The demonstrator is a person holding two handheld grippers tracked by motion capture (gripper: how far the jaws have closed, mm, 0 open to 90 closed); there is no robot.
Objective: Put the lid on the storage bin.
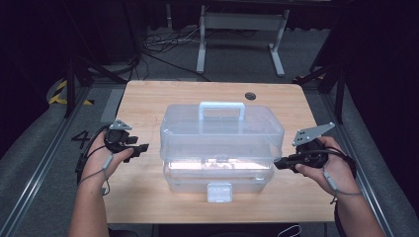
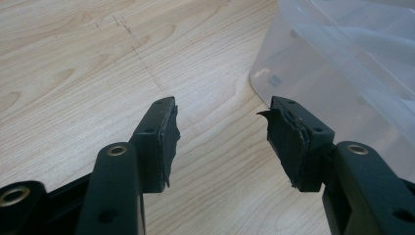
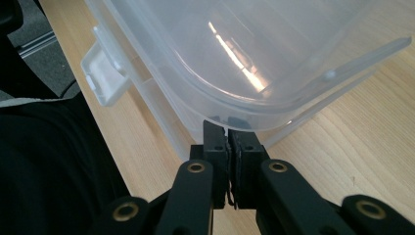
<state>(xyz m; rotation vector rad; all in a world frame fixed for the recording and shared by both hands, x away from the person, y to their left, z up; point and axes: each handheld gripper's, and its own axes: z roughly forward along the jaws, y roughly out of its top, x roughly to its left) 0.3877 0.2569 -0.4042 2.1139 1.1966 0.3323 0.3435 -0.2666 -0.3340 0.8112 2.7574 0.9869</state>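
I have the clear plastic toolbox sitting between my two grippers on the wooden table, its lid raised a little so a bright gap shows along the front above the base. My right gripper is clenched: in the right gripper view its jaws stand pressed almost together, pads nearly meeting, with their tips tucked right under the overhanging edge of the lid. Whether they pinch the thin rim of plastic or merely touch it from below I cannot tell, since the tips are half hidden by the lid's curve. From that gripper, the box's white front latch lies ahead and off to the left, hanging loose from the box wall, and the table runs on to the right of the jaws. My left gripper is released: in the left gripper view its jaws stand wide apart with only bare wood between them, and the worn pads grip nothing. The rounded corner of the toolbox is ahead of that gripper and to its right, close beyond the right jaw but apart from it. The box's white carry handle stands upright on top of the lid, well beyond both grippers.
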